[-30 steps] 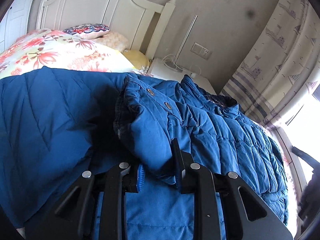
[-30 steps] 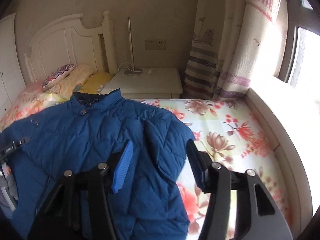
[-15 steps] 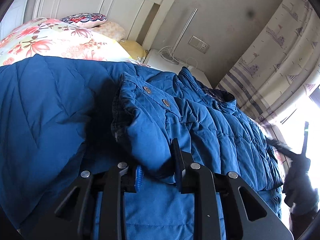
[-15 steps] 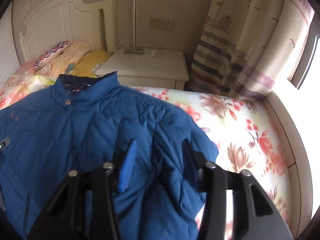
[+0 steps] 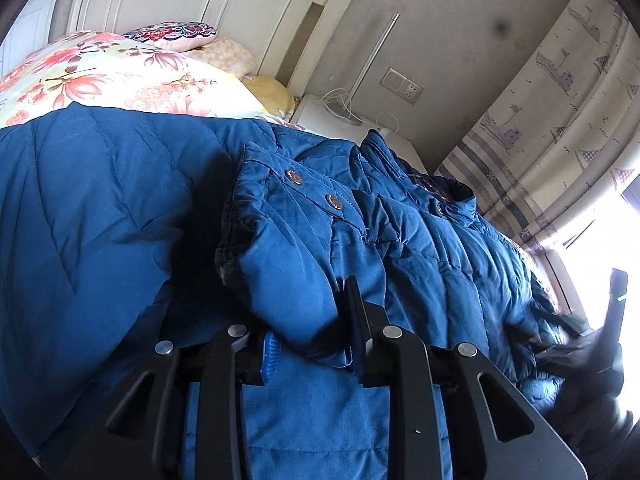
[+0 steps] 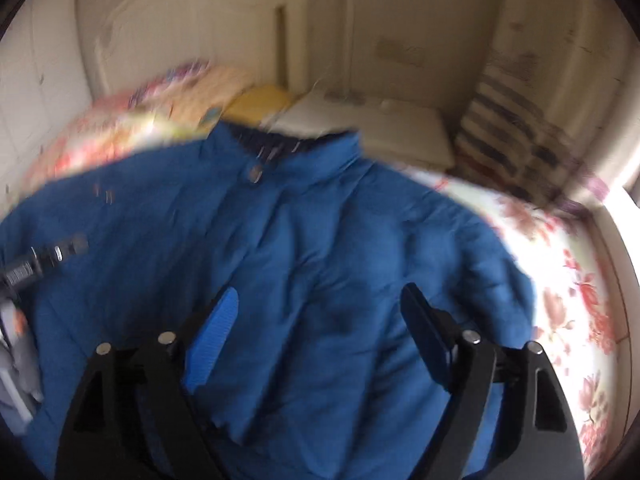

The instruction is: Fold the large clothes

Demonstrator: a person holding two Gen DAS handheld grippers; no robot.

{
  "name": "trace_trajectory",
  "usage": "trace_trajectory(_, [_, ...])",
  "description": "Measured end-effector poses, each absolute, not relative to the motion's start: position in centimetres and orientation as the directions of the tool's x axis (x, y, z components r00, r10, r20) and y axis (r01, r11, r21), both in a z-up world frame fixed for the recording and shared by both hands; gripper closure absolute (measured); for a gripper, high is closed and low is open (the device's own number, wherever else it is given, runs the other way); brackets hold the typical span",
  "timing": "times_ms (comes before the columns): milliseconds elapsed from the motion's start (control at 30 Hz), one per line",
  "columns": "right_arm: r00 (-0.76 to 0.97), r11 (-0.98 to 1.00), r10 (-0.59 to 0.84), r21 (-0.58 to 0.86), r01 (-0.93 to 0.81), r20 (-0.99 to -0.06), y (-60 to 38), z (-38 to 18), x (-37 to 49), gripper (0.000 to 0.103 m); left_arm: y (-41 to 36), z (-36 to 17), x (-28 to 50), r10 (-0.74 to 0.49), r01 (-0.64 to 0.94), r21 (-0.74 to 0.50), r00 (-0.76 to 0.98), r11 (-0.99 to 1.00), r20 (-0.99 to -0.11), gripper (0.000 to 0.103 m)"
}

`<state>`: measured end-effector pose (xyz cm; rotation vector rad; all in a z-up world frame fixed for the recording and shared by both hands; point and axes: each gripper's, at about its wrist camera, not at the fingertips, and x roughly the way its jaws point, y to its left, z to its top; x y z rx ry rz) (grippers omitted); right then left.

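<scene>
A blue quilted jacket (image 5: 100, 216) lies spread on the bed, collar toward the headboard; it also shows in the right wrist view (image 6: 304, 240). My left gripper (image 5: 310, 340) is shut on the jacket's sleeve cuff (image 5: 288, 256), which has two snap buttons and lies folded over the jacket's body. My right gripper (image 6: 320, 320) is open and empty, hovering over the jacket's right sleeve. The right wrist view is blurred by motion. The right gripper shows as a dark shape at the right edge of the left wrist view (image 5: 592, 344).
The floral bedsheet (image 6: 568, 272) shows to the right of the jacket. Pillows (image 5: 176, 36) lie by the white headboard (image 5: 224, 4). A white nightstand (image 6: 384, 128) with a lamp stands beside the bed. Curtains (image 5: 560, 120) hang at the right.
The right gripper has moved forward and down over the jacket, jaws opening wider. The left gripper keeps its hold on the cuff and has shifted slightly.
</scene>
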<state>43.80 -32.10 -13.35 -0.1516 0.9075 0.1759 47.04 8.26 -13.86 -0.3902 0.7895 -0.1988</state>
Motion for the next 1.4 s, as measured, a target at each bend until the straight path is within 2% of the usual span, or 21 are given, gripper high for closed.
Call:
trace_trajectory(33, [0.561,0.974,0.071,-0.064,-0.218,-0.825,-31.7,-14.8,44.5,0.017,8.3,-13.9,47.1,-0.317,0.028,-0.414,0.689,0.91,-0.652,0.08])
trace_trajectory(133, [0.565,0.987,0.065,-0.03,-0.157,-0.822,-32.1,-14.7,44.3,0.017,8.4,-14.0,47.1,-0.319,0.024,-0.418,0.685,0.908,-0.654,0.079])
trace_trajectory(200, [0.603,0.992,0.054,-0.025,-0.121,-0.796,-32.1,-13.0,42.9,0.017,8.4,-14.1,47.2,-0.32,0.02,-0.42,0.682,0.907,-0.658,0.078])
trace_trajectory(300, [0.672,0.987,0.123,0.02,-0.16,-0.73,-31.1,-11.4,40.1,0.015,8.5,-14.2,47.2,-0.319,0.008,-0.428,0.68,0.904,-0.66,0.075])
trace_trajectory(400, [0.608,0.973,0.084,-0.065,-0.219,-0.789,-29.5,-14.7,39.6,0.013,8.8,-14.2,47.2,-0.329,-0.004,-0.451,0.678,0.893,-0.657,0.069])
trace_trajectory(433, [0.619,0.976,0.082,-0.062,-0.208,-0.781,-29.4,-15.2,39.6,0.013,9.1,-14.2,47.1,-0.333,-0.012,-0.462,0.677,0.887,-0.656,0.069])
trace_trajectory(567, [0.617,0.978,0.094,-0.043,-0.203,-0.782,-29.6,-14.9,40.0,0.012,11.0,-13.5,44.2,-0.365,-0.069,-0.553,0.683,0.83,-0.633,0.069])
trace_trajectory(633, [0.62,0.979,0.099,-0.035,-0.201,-0.778,-30.0,-14.8,39.9,0.012,13.0,-13.1,40.7,-0.425,-0.078,-0.657,0.705,0.75,-0.568,0.069])
trace_trajectory(700, [0.623,0.979,0.094,-0.043,-0.201,-0.777,-29.8,-14.6,39.9,0.012,15.1,-13.2,37.5,-0.434,-0.105,-0.723,0.738,0.683,-0.517,0.069])
trace_trajectory(867, [0.622,0.979,0.11,-0.022,-0.201,-0.775,-30.4,-15.3,40.0,0.011,20.8,-15.5,31.6,-0.382,-0.249,-0.777,0.758,0.578,-0.528,0.069])
trace_trajectory(1000, [0.624,0.979,0.125,-0.005,-0.203,-0.772,-30.6,-15.2,40.0,0.011,22.5,-16.8,31.0,-0.38,-0.289,-0.806,0.766,0.517,-0.518,0.069])
trace_trajectory(1067, [0.625,0.979,0.129,0.0,-0.202,-0.769,-30.7,-15.1,40.0,0.011,22.8,-16.8,31.2,-0.345,-0.318,-0.815,0.787,0.484,-0.512,0.063])
trace_trajectory(1100, [0.626,0.979,0.131,0.002,-0.203,-0.768,-30.7,-15.2,40.0,0.011,22.7,-16.9,31.4,-0.309,-0.341,-0.82,0.804,0.459,-0.508,0.057])
trace_trajectory(1200, [0.631,0.979,0.141,0.014,-0.202,-0.763,-31.0,-15.1,39.9,0.011,23.0,-16.9,31.7,-0.189,-0.415,-0.82,0.837,0.394,-0.514,0.056])
trace_trajectory(1300, [0.633,0.979,0.148,0.022,-0.202,-0.76,-31.1,-15.0,39.8,0.011,23.1,-16.8,32.0,-0.094,-0.473,-0.825,0.848,0.31,-0.522,0.051])
trace_trajectory(1367, [0.633,0.979,0.149,0.024,-0.202,-0.76,-31.1,-15.0,39.8,0.011,22.9,-16.9,32.0,-0.089,-0.506,-0.827,0.838,0.243,-0.539,0.049])
trace_trajectory(1400, [0.633,0.979,0.148,0.022,-0.202,-0.76,-31.1,-15.0,39.8,0.011,22.6,-17.1,31.8,-0.137,-0.518,-0.835,0.828,0.186,-0.544,0.049])
